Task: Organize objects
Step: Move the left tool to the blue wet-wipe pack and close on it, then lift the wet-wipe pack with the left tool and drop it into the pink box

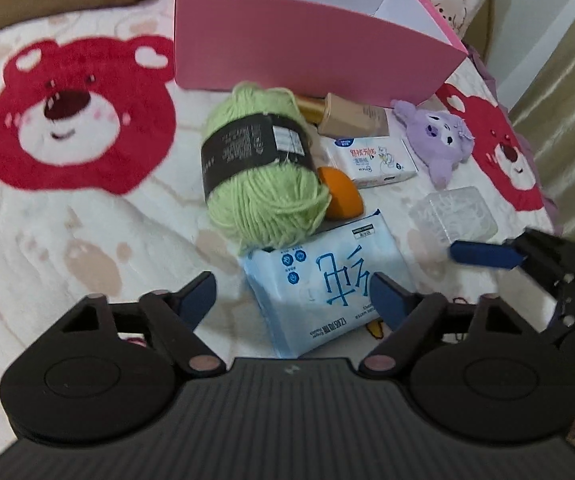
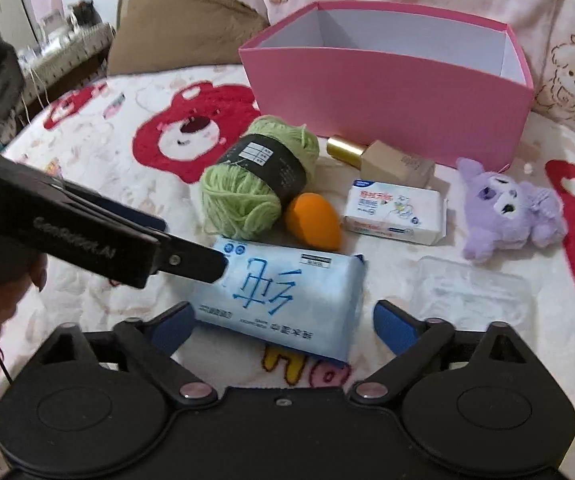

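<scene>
Bear-print blanket (image 2: pixel 135 208), pink box (image 2: pixel 387 120) at back. Blue wipes pack (image 2: pixel 283 296) lies nearest, between both spread grippers: left gripper (image 1: pixel 291 304) unclenched, right gripper (image 2: pixel 283 322) unclenched, neither pressing it.

Pink box (image 2: pixel 387 116), green yarn (image 2: pixel 243 196) (dark band), seemingly lilac plush (image 2: pixel 507 208).

I can read "GenRobot.AI" in pale letters on the side of the left gripper (image 2: pixel 223 266), seen from my right camera. The blue wipes pack (image 2: pixel 283 300) has a big blue Chinese sign on it that looks like 纯, upside down to me. Its small print is too tiny to read. The white tissue pack (image 2: pixel 395 212) has red Chinese words, too blurry. The yarn label (image 1: pixel 255 148) has tiny print I can't read.
</scene>
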`<action>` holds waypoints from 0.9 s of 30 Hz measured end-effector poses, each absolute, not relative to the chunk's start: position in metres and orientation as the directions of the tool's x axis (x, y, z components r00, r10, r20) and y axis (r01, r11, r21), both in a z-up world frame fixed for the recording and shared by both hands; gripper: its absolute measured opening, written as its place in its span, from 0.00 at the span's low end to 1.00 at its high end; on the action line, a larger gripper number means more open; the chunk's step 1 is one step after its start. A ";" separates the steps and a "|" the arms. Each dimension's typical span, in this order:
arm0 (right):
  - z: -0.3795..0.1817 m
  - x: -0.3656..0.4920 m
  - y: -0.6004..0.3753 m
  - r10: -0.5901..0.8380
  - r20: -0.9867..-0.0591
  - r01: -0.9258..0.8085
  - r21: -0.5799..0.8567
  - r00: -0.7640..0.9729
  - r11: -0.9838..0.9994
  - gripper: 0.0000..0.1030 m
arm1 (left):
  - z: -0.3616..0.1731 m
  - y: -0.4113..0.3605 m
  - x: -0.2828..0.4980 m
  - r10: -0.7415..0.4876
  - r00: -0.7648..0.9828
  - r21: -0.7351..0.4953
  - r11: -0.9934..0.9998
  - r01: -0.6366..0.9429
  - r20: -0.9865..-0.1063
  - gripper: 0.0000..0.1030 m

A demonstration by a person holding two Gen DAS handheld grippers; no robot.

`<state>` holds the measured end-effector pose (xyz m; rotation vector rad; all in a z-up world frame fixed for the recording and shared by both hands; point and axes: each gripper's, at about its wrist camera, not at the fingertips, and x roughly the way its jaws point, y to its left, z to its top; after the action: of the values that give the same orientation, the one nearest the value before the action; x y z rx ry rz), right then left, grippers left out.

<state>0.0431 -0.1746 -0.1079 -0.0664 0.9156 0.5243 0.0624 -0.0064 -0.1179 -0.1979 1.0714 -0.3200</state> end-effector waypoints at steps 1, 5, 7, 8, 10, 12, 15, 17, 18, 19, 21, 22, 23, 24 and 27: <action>-0.110 0.041 -0.175 0.392 -0.754 -0.449 0.145 0.527 0.882 0.89 | -0.121 -0.007 0.062 -0.356 0.442 -0.317 0.934 0.163 -0.823 0.66; -0.118 0.038 -0.175 0.381 -0.721 -0.428 0.130 0.579 0.895 0.77 | -0.130 -0.010 0.057 -0.373 0.459 -0.317 0.928 0.198 -0.807 0.60; -0.121 0.039 -0.176 0.408 -0.712 -0.427 0.166 0.572 0.889 0.72 | -0.135 -0.012 0.057 -0.370 0.448 -0.317 0.929 0.191 -0.814 0.58; -0.123 0.039 -0.175 0.409 -0.713 -0.425 0.171 0.569 0.889 0.67 | -0.137 -0.013 0.058 -0.361 0.443 -0.312 0.932 0.183 -0.821 0.54; -0.130 0.043 -0.174 0.384 -0.733 -0.409 0.157 0.562 0.899 0.56 | -0.142 -0.014 0.060 -0.346 0.425 -0.307 0.938 0.160 -0.836 0.48; -0.139 0.048 -0.176 0.338 -0.762 -0.366 0.143 0.552 0.919 0.46 | -0.146 -0.013 0.062 -0.344 0.413 -0.322 0.938 0.125 -0.843 0.39; -0.145 0.052 -0.187 0.358 -0.767 -0.329 0.203 0.532 0.922 0.45 | -0.151 -0.008 0.064 -0.367 0.401 -0.365 0.927 0.086 -0.839 0.35; -0.146 0.054 -0.188 0.367 -0.773 -0.322 0.222 0.518 0.920 0.45 | -0.152 -0.008 0.065 -0.389 0.399 -0.394 0.916 0.074 -0.830 0.33; -0.147 0.055 -0.188 0.375 -0.779 -0.327 0.231 0.502 0.916 0.45 | -0.152 -0.008 0.065 -0.403 0.401 -0.410 0.909 0.072 -0.823 0.33; -0.148 0.056 -0.188 0.391 -0.787 -0.332 0.250 0.478 0.910 0.45 | -0.151 -0.009 0.063 -0.422 0.410 -0.428 0.900 0.082 -0.809 0.33; -0.149 0.060 -0.196 0.409 -0.788 -0.289 0.302 0.460 0.908 0.45 | -0.147 -0.015 0.057 -0.416 0.436 -0.408 0.905 0.117 -0.798 0.32; -0.149 0.061 -0.200 0.417 -0.787 -0.265 0.328 0.454 0.907 0.45 | -0.145 -0.020 0.055 -0.403 0.443 -0.385 0.913 0.134 -0.801 0.31; -0.149 0.060 -0.202 0.414 -0.787 -0.254 0.330 0.458 0.909 0.45 | -0.144 -0.023 0.052 -0.391 0.446 -0.366 0.919 0.145 -0.805 0.29; -0.147 0.058 -0.201 0.407 -0.787 -0.252 0.324 0.464 0.912 0.44 | -0.142 -0.025 0.051 -0.386 0.444 -0.355 0.922 0.154 -0.809 0.27; -0.138 0.049 -0.194 0.397 -0.785 -0.287 0.288 0.476 0.914 0.43 | -0.134 -0.029 0.045 -0.368 0.456 -0.323 0.930 0.177 -0.810 0.26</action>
<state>0.0489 -0.1938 -0.1377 0.1218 0.9909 0.4191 0.0445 -0.0288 -0.1342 -0.2032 1.0459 -0.3384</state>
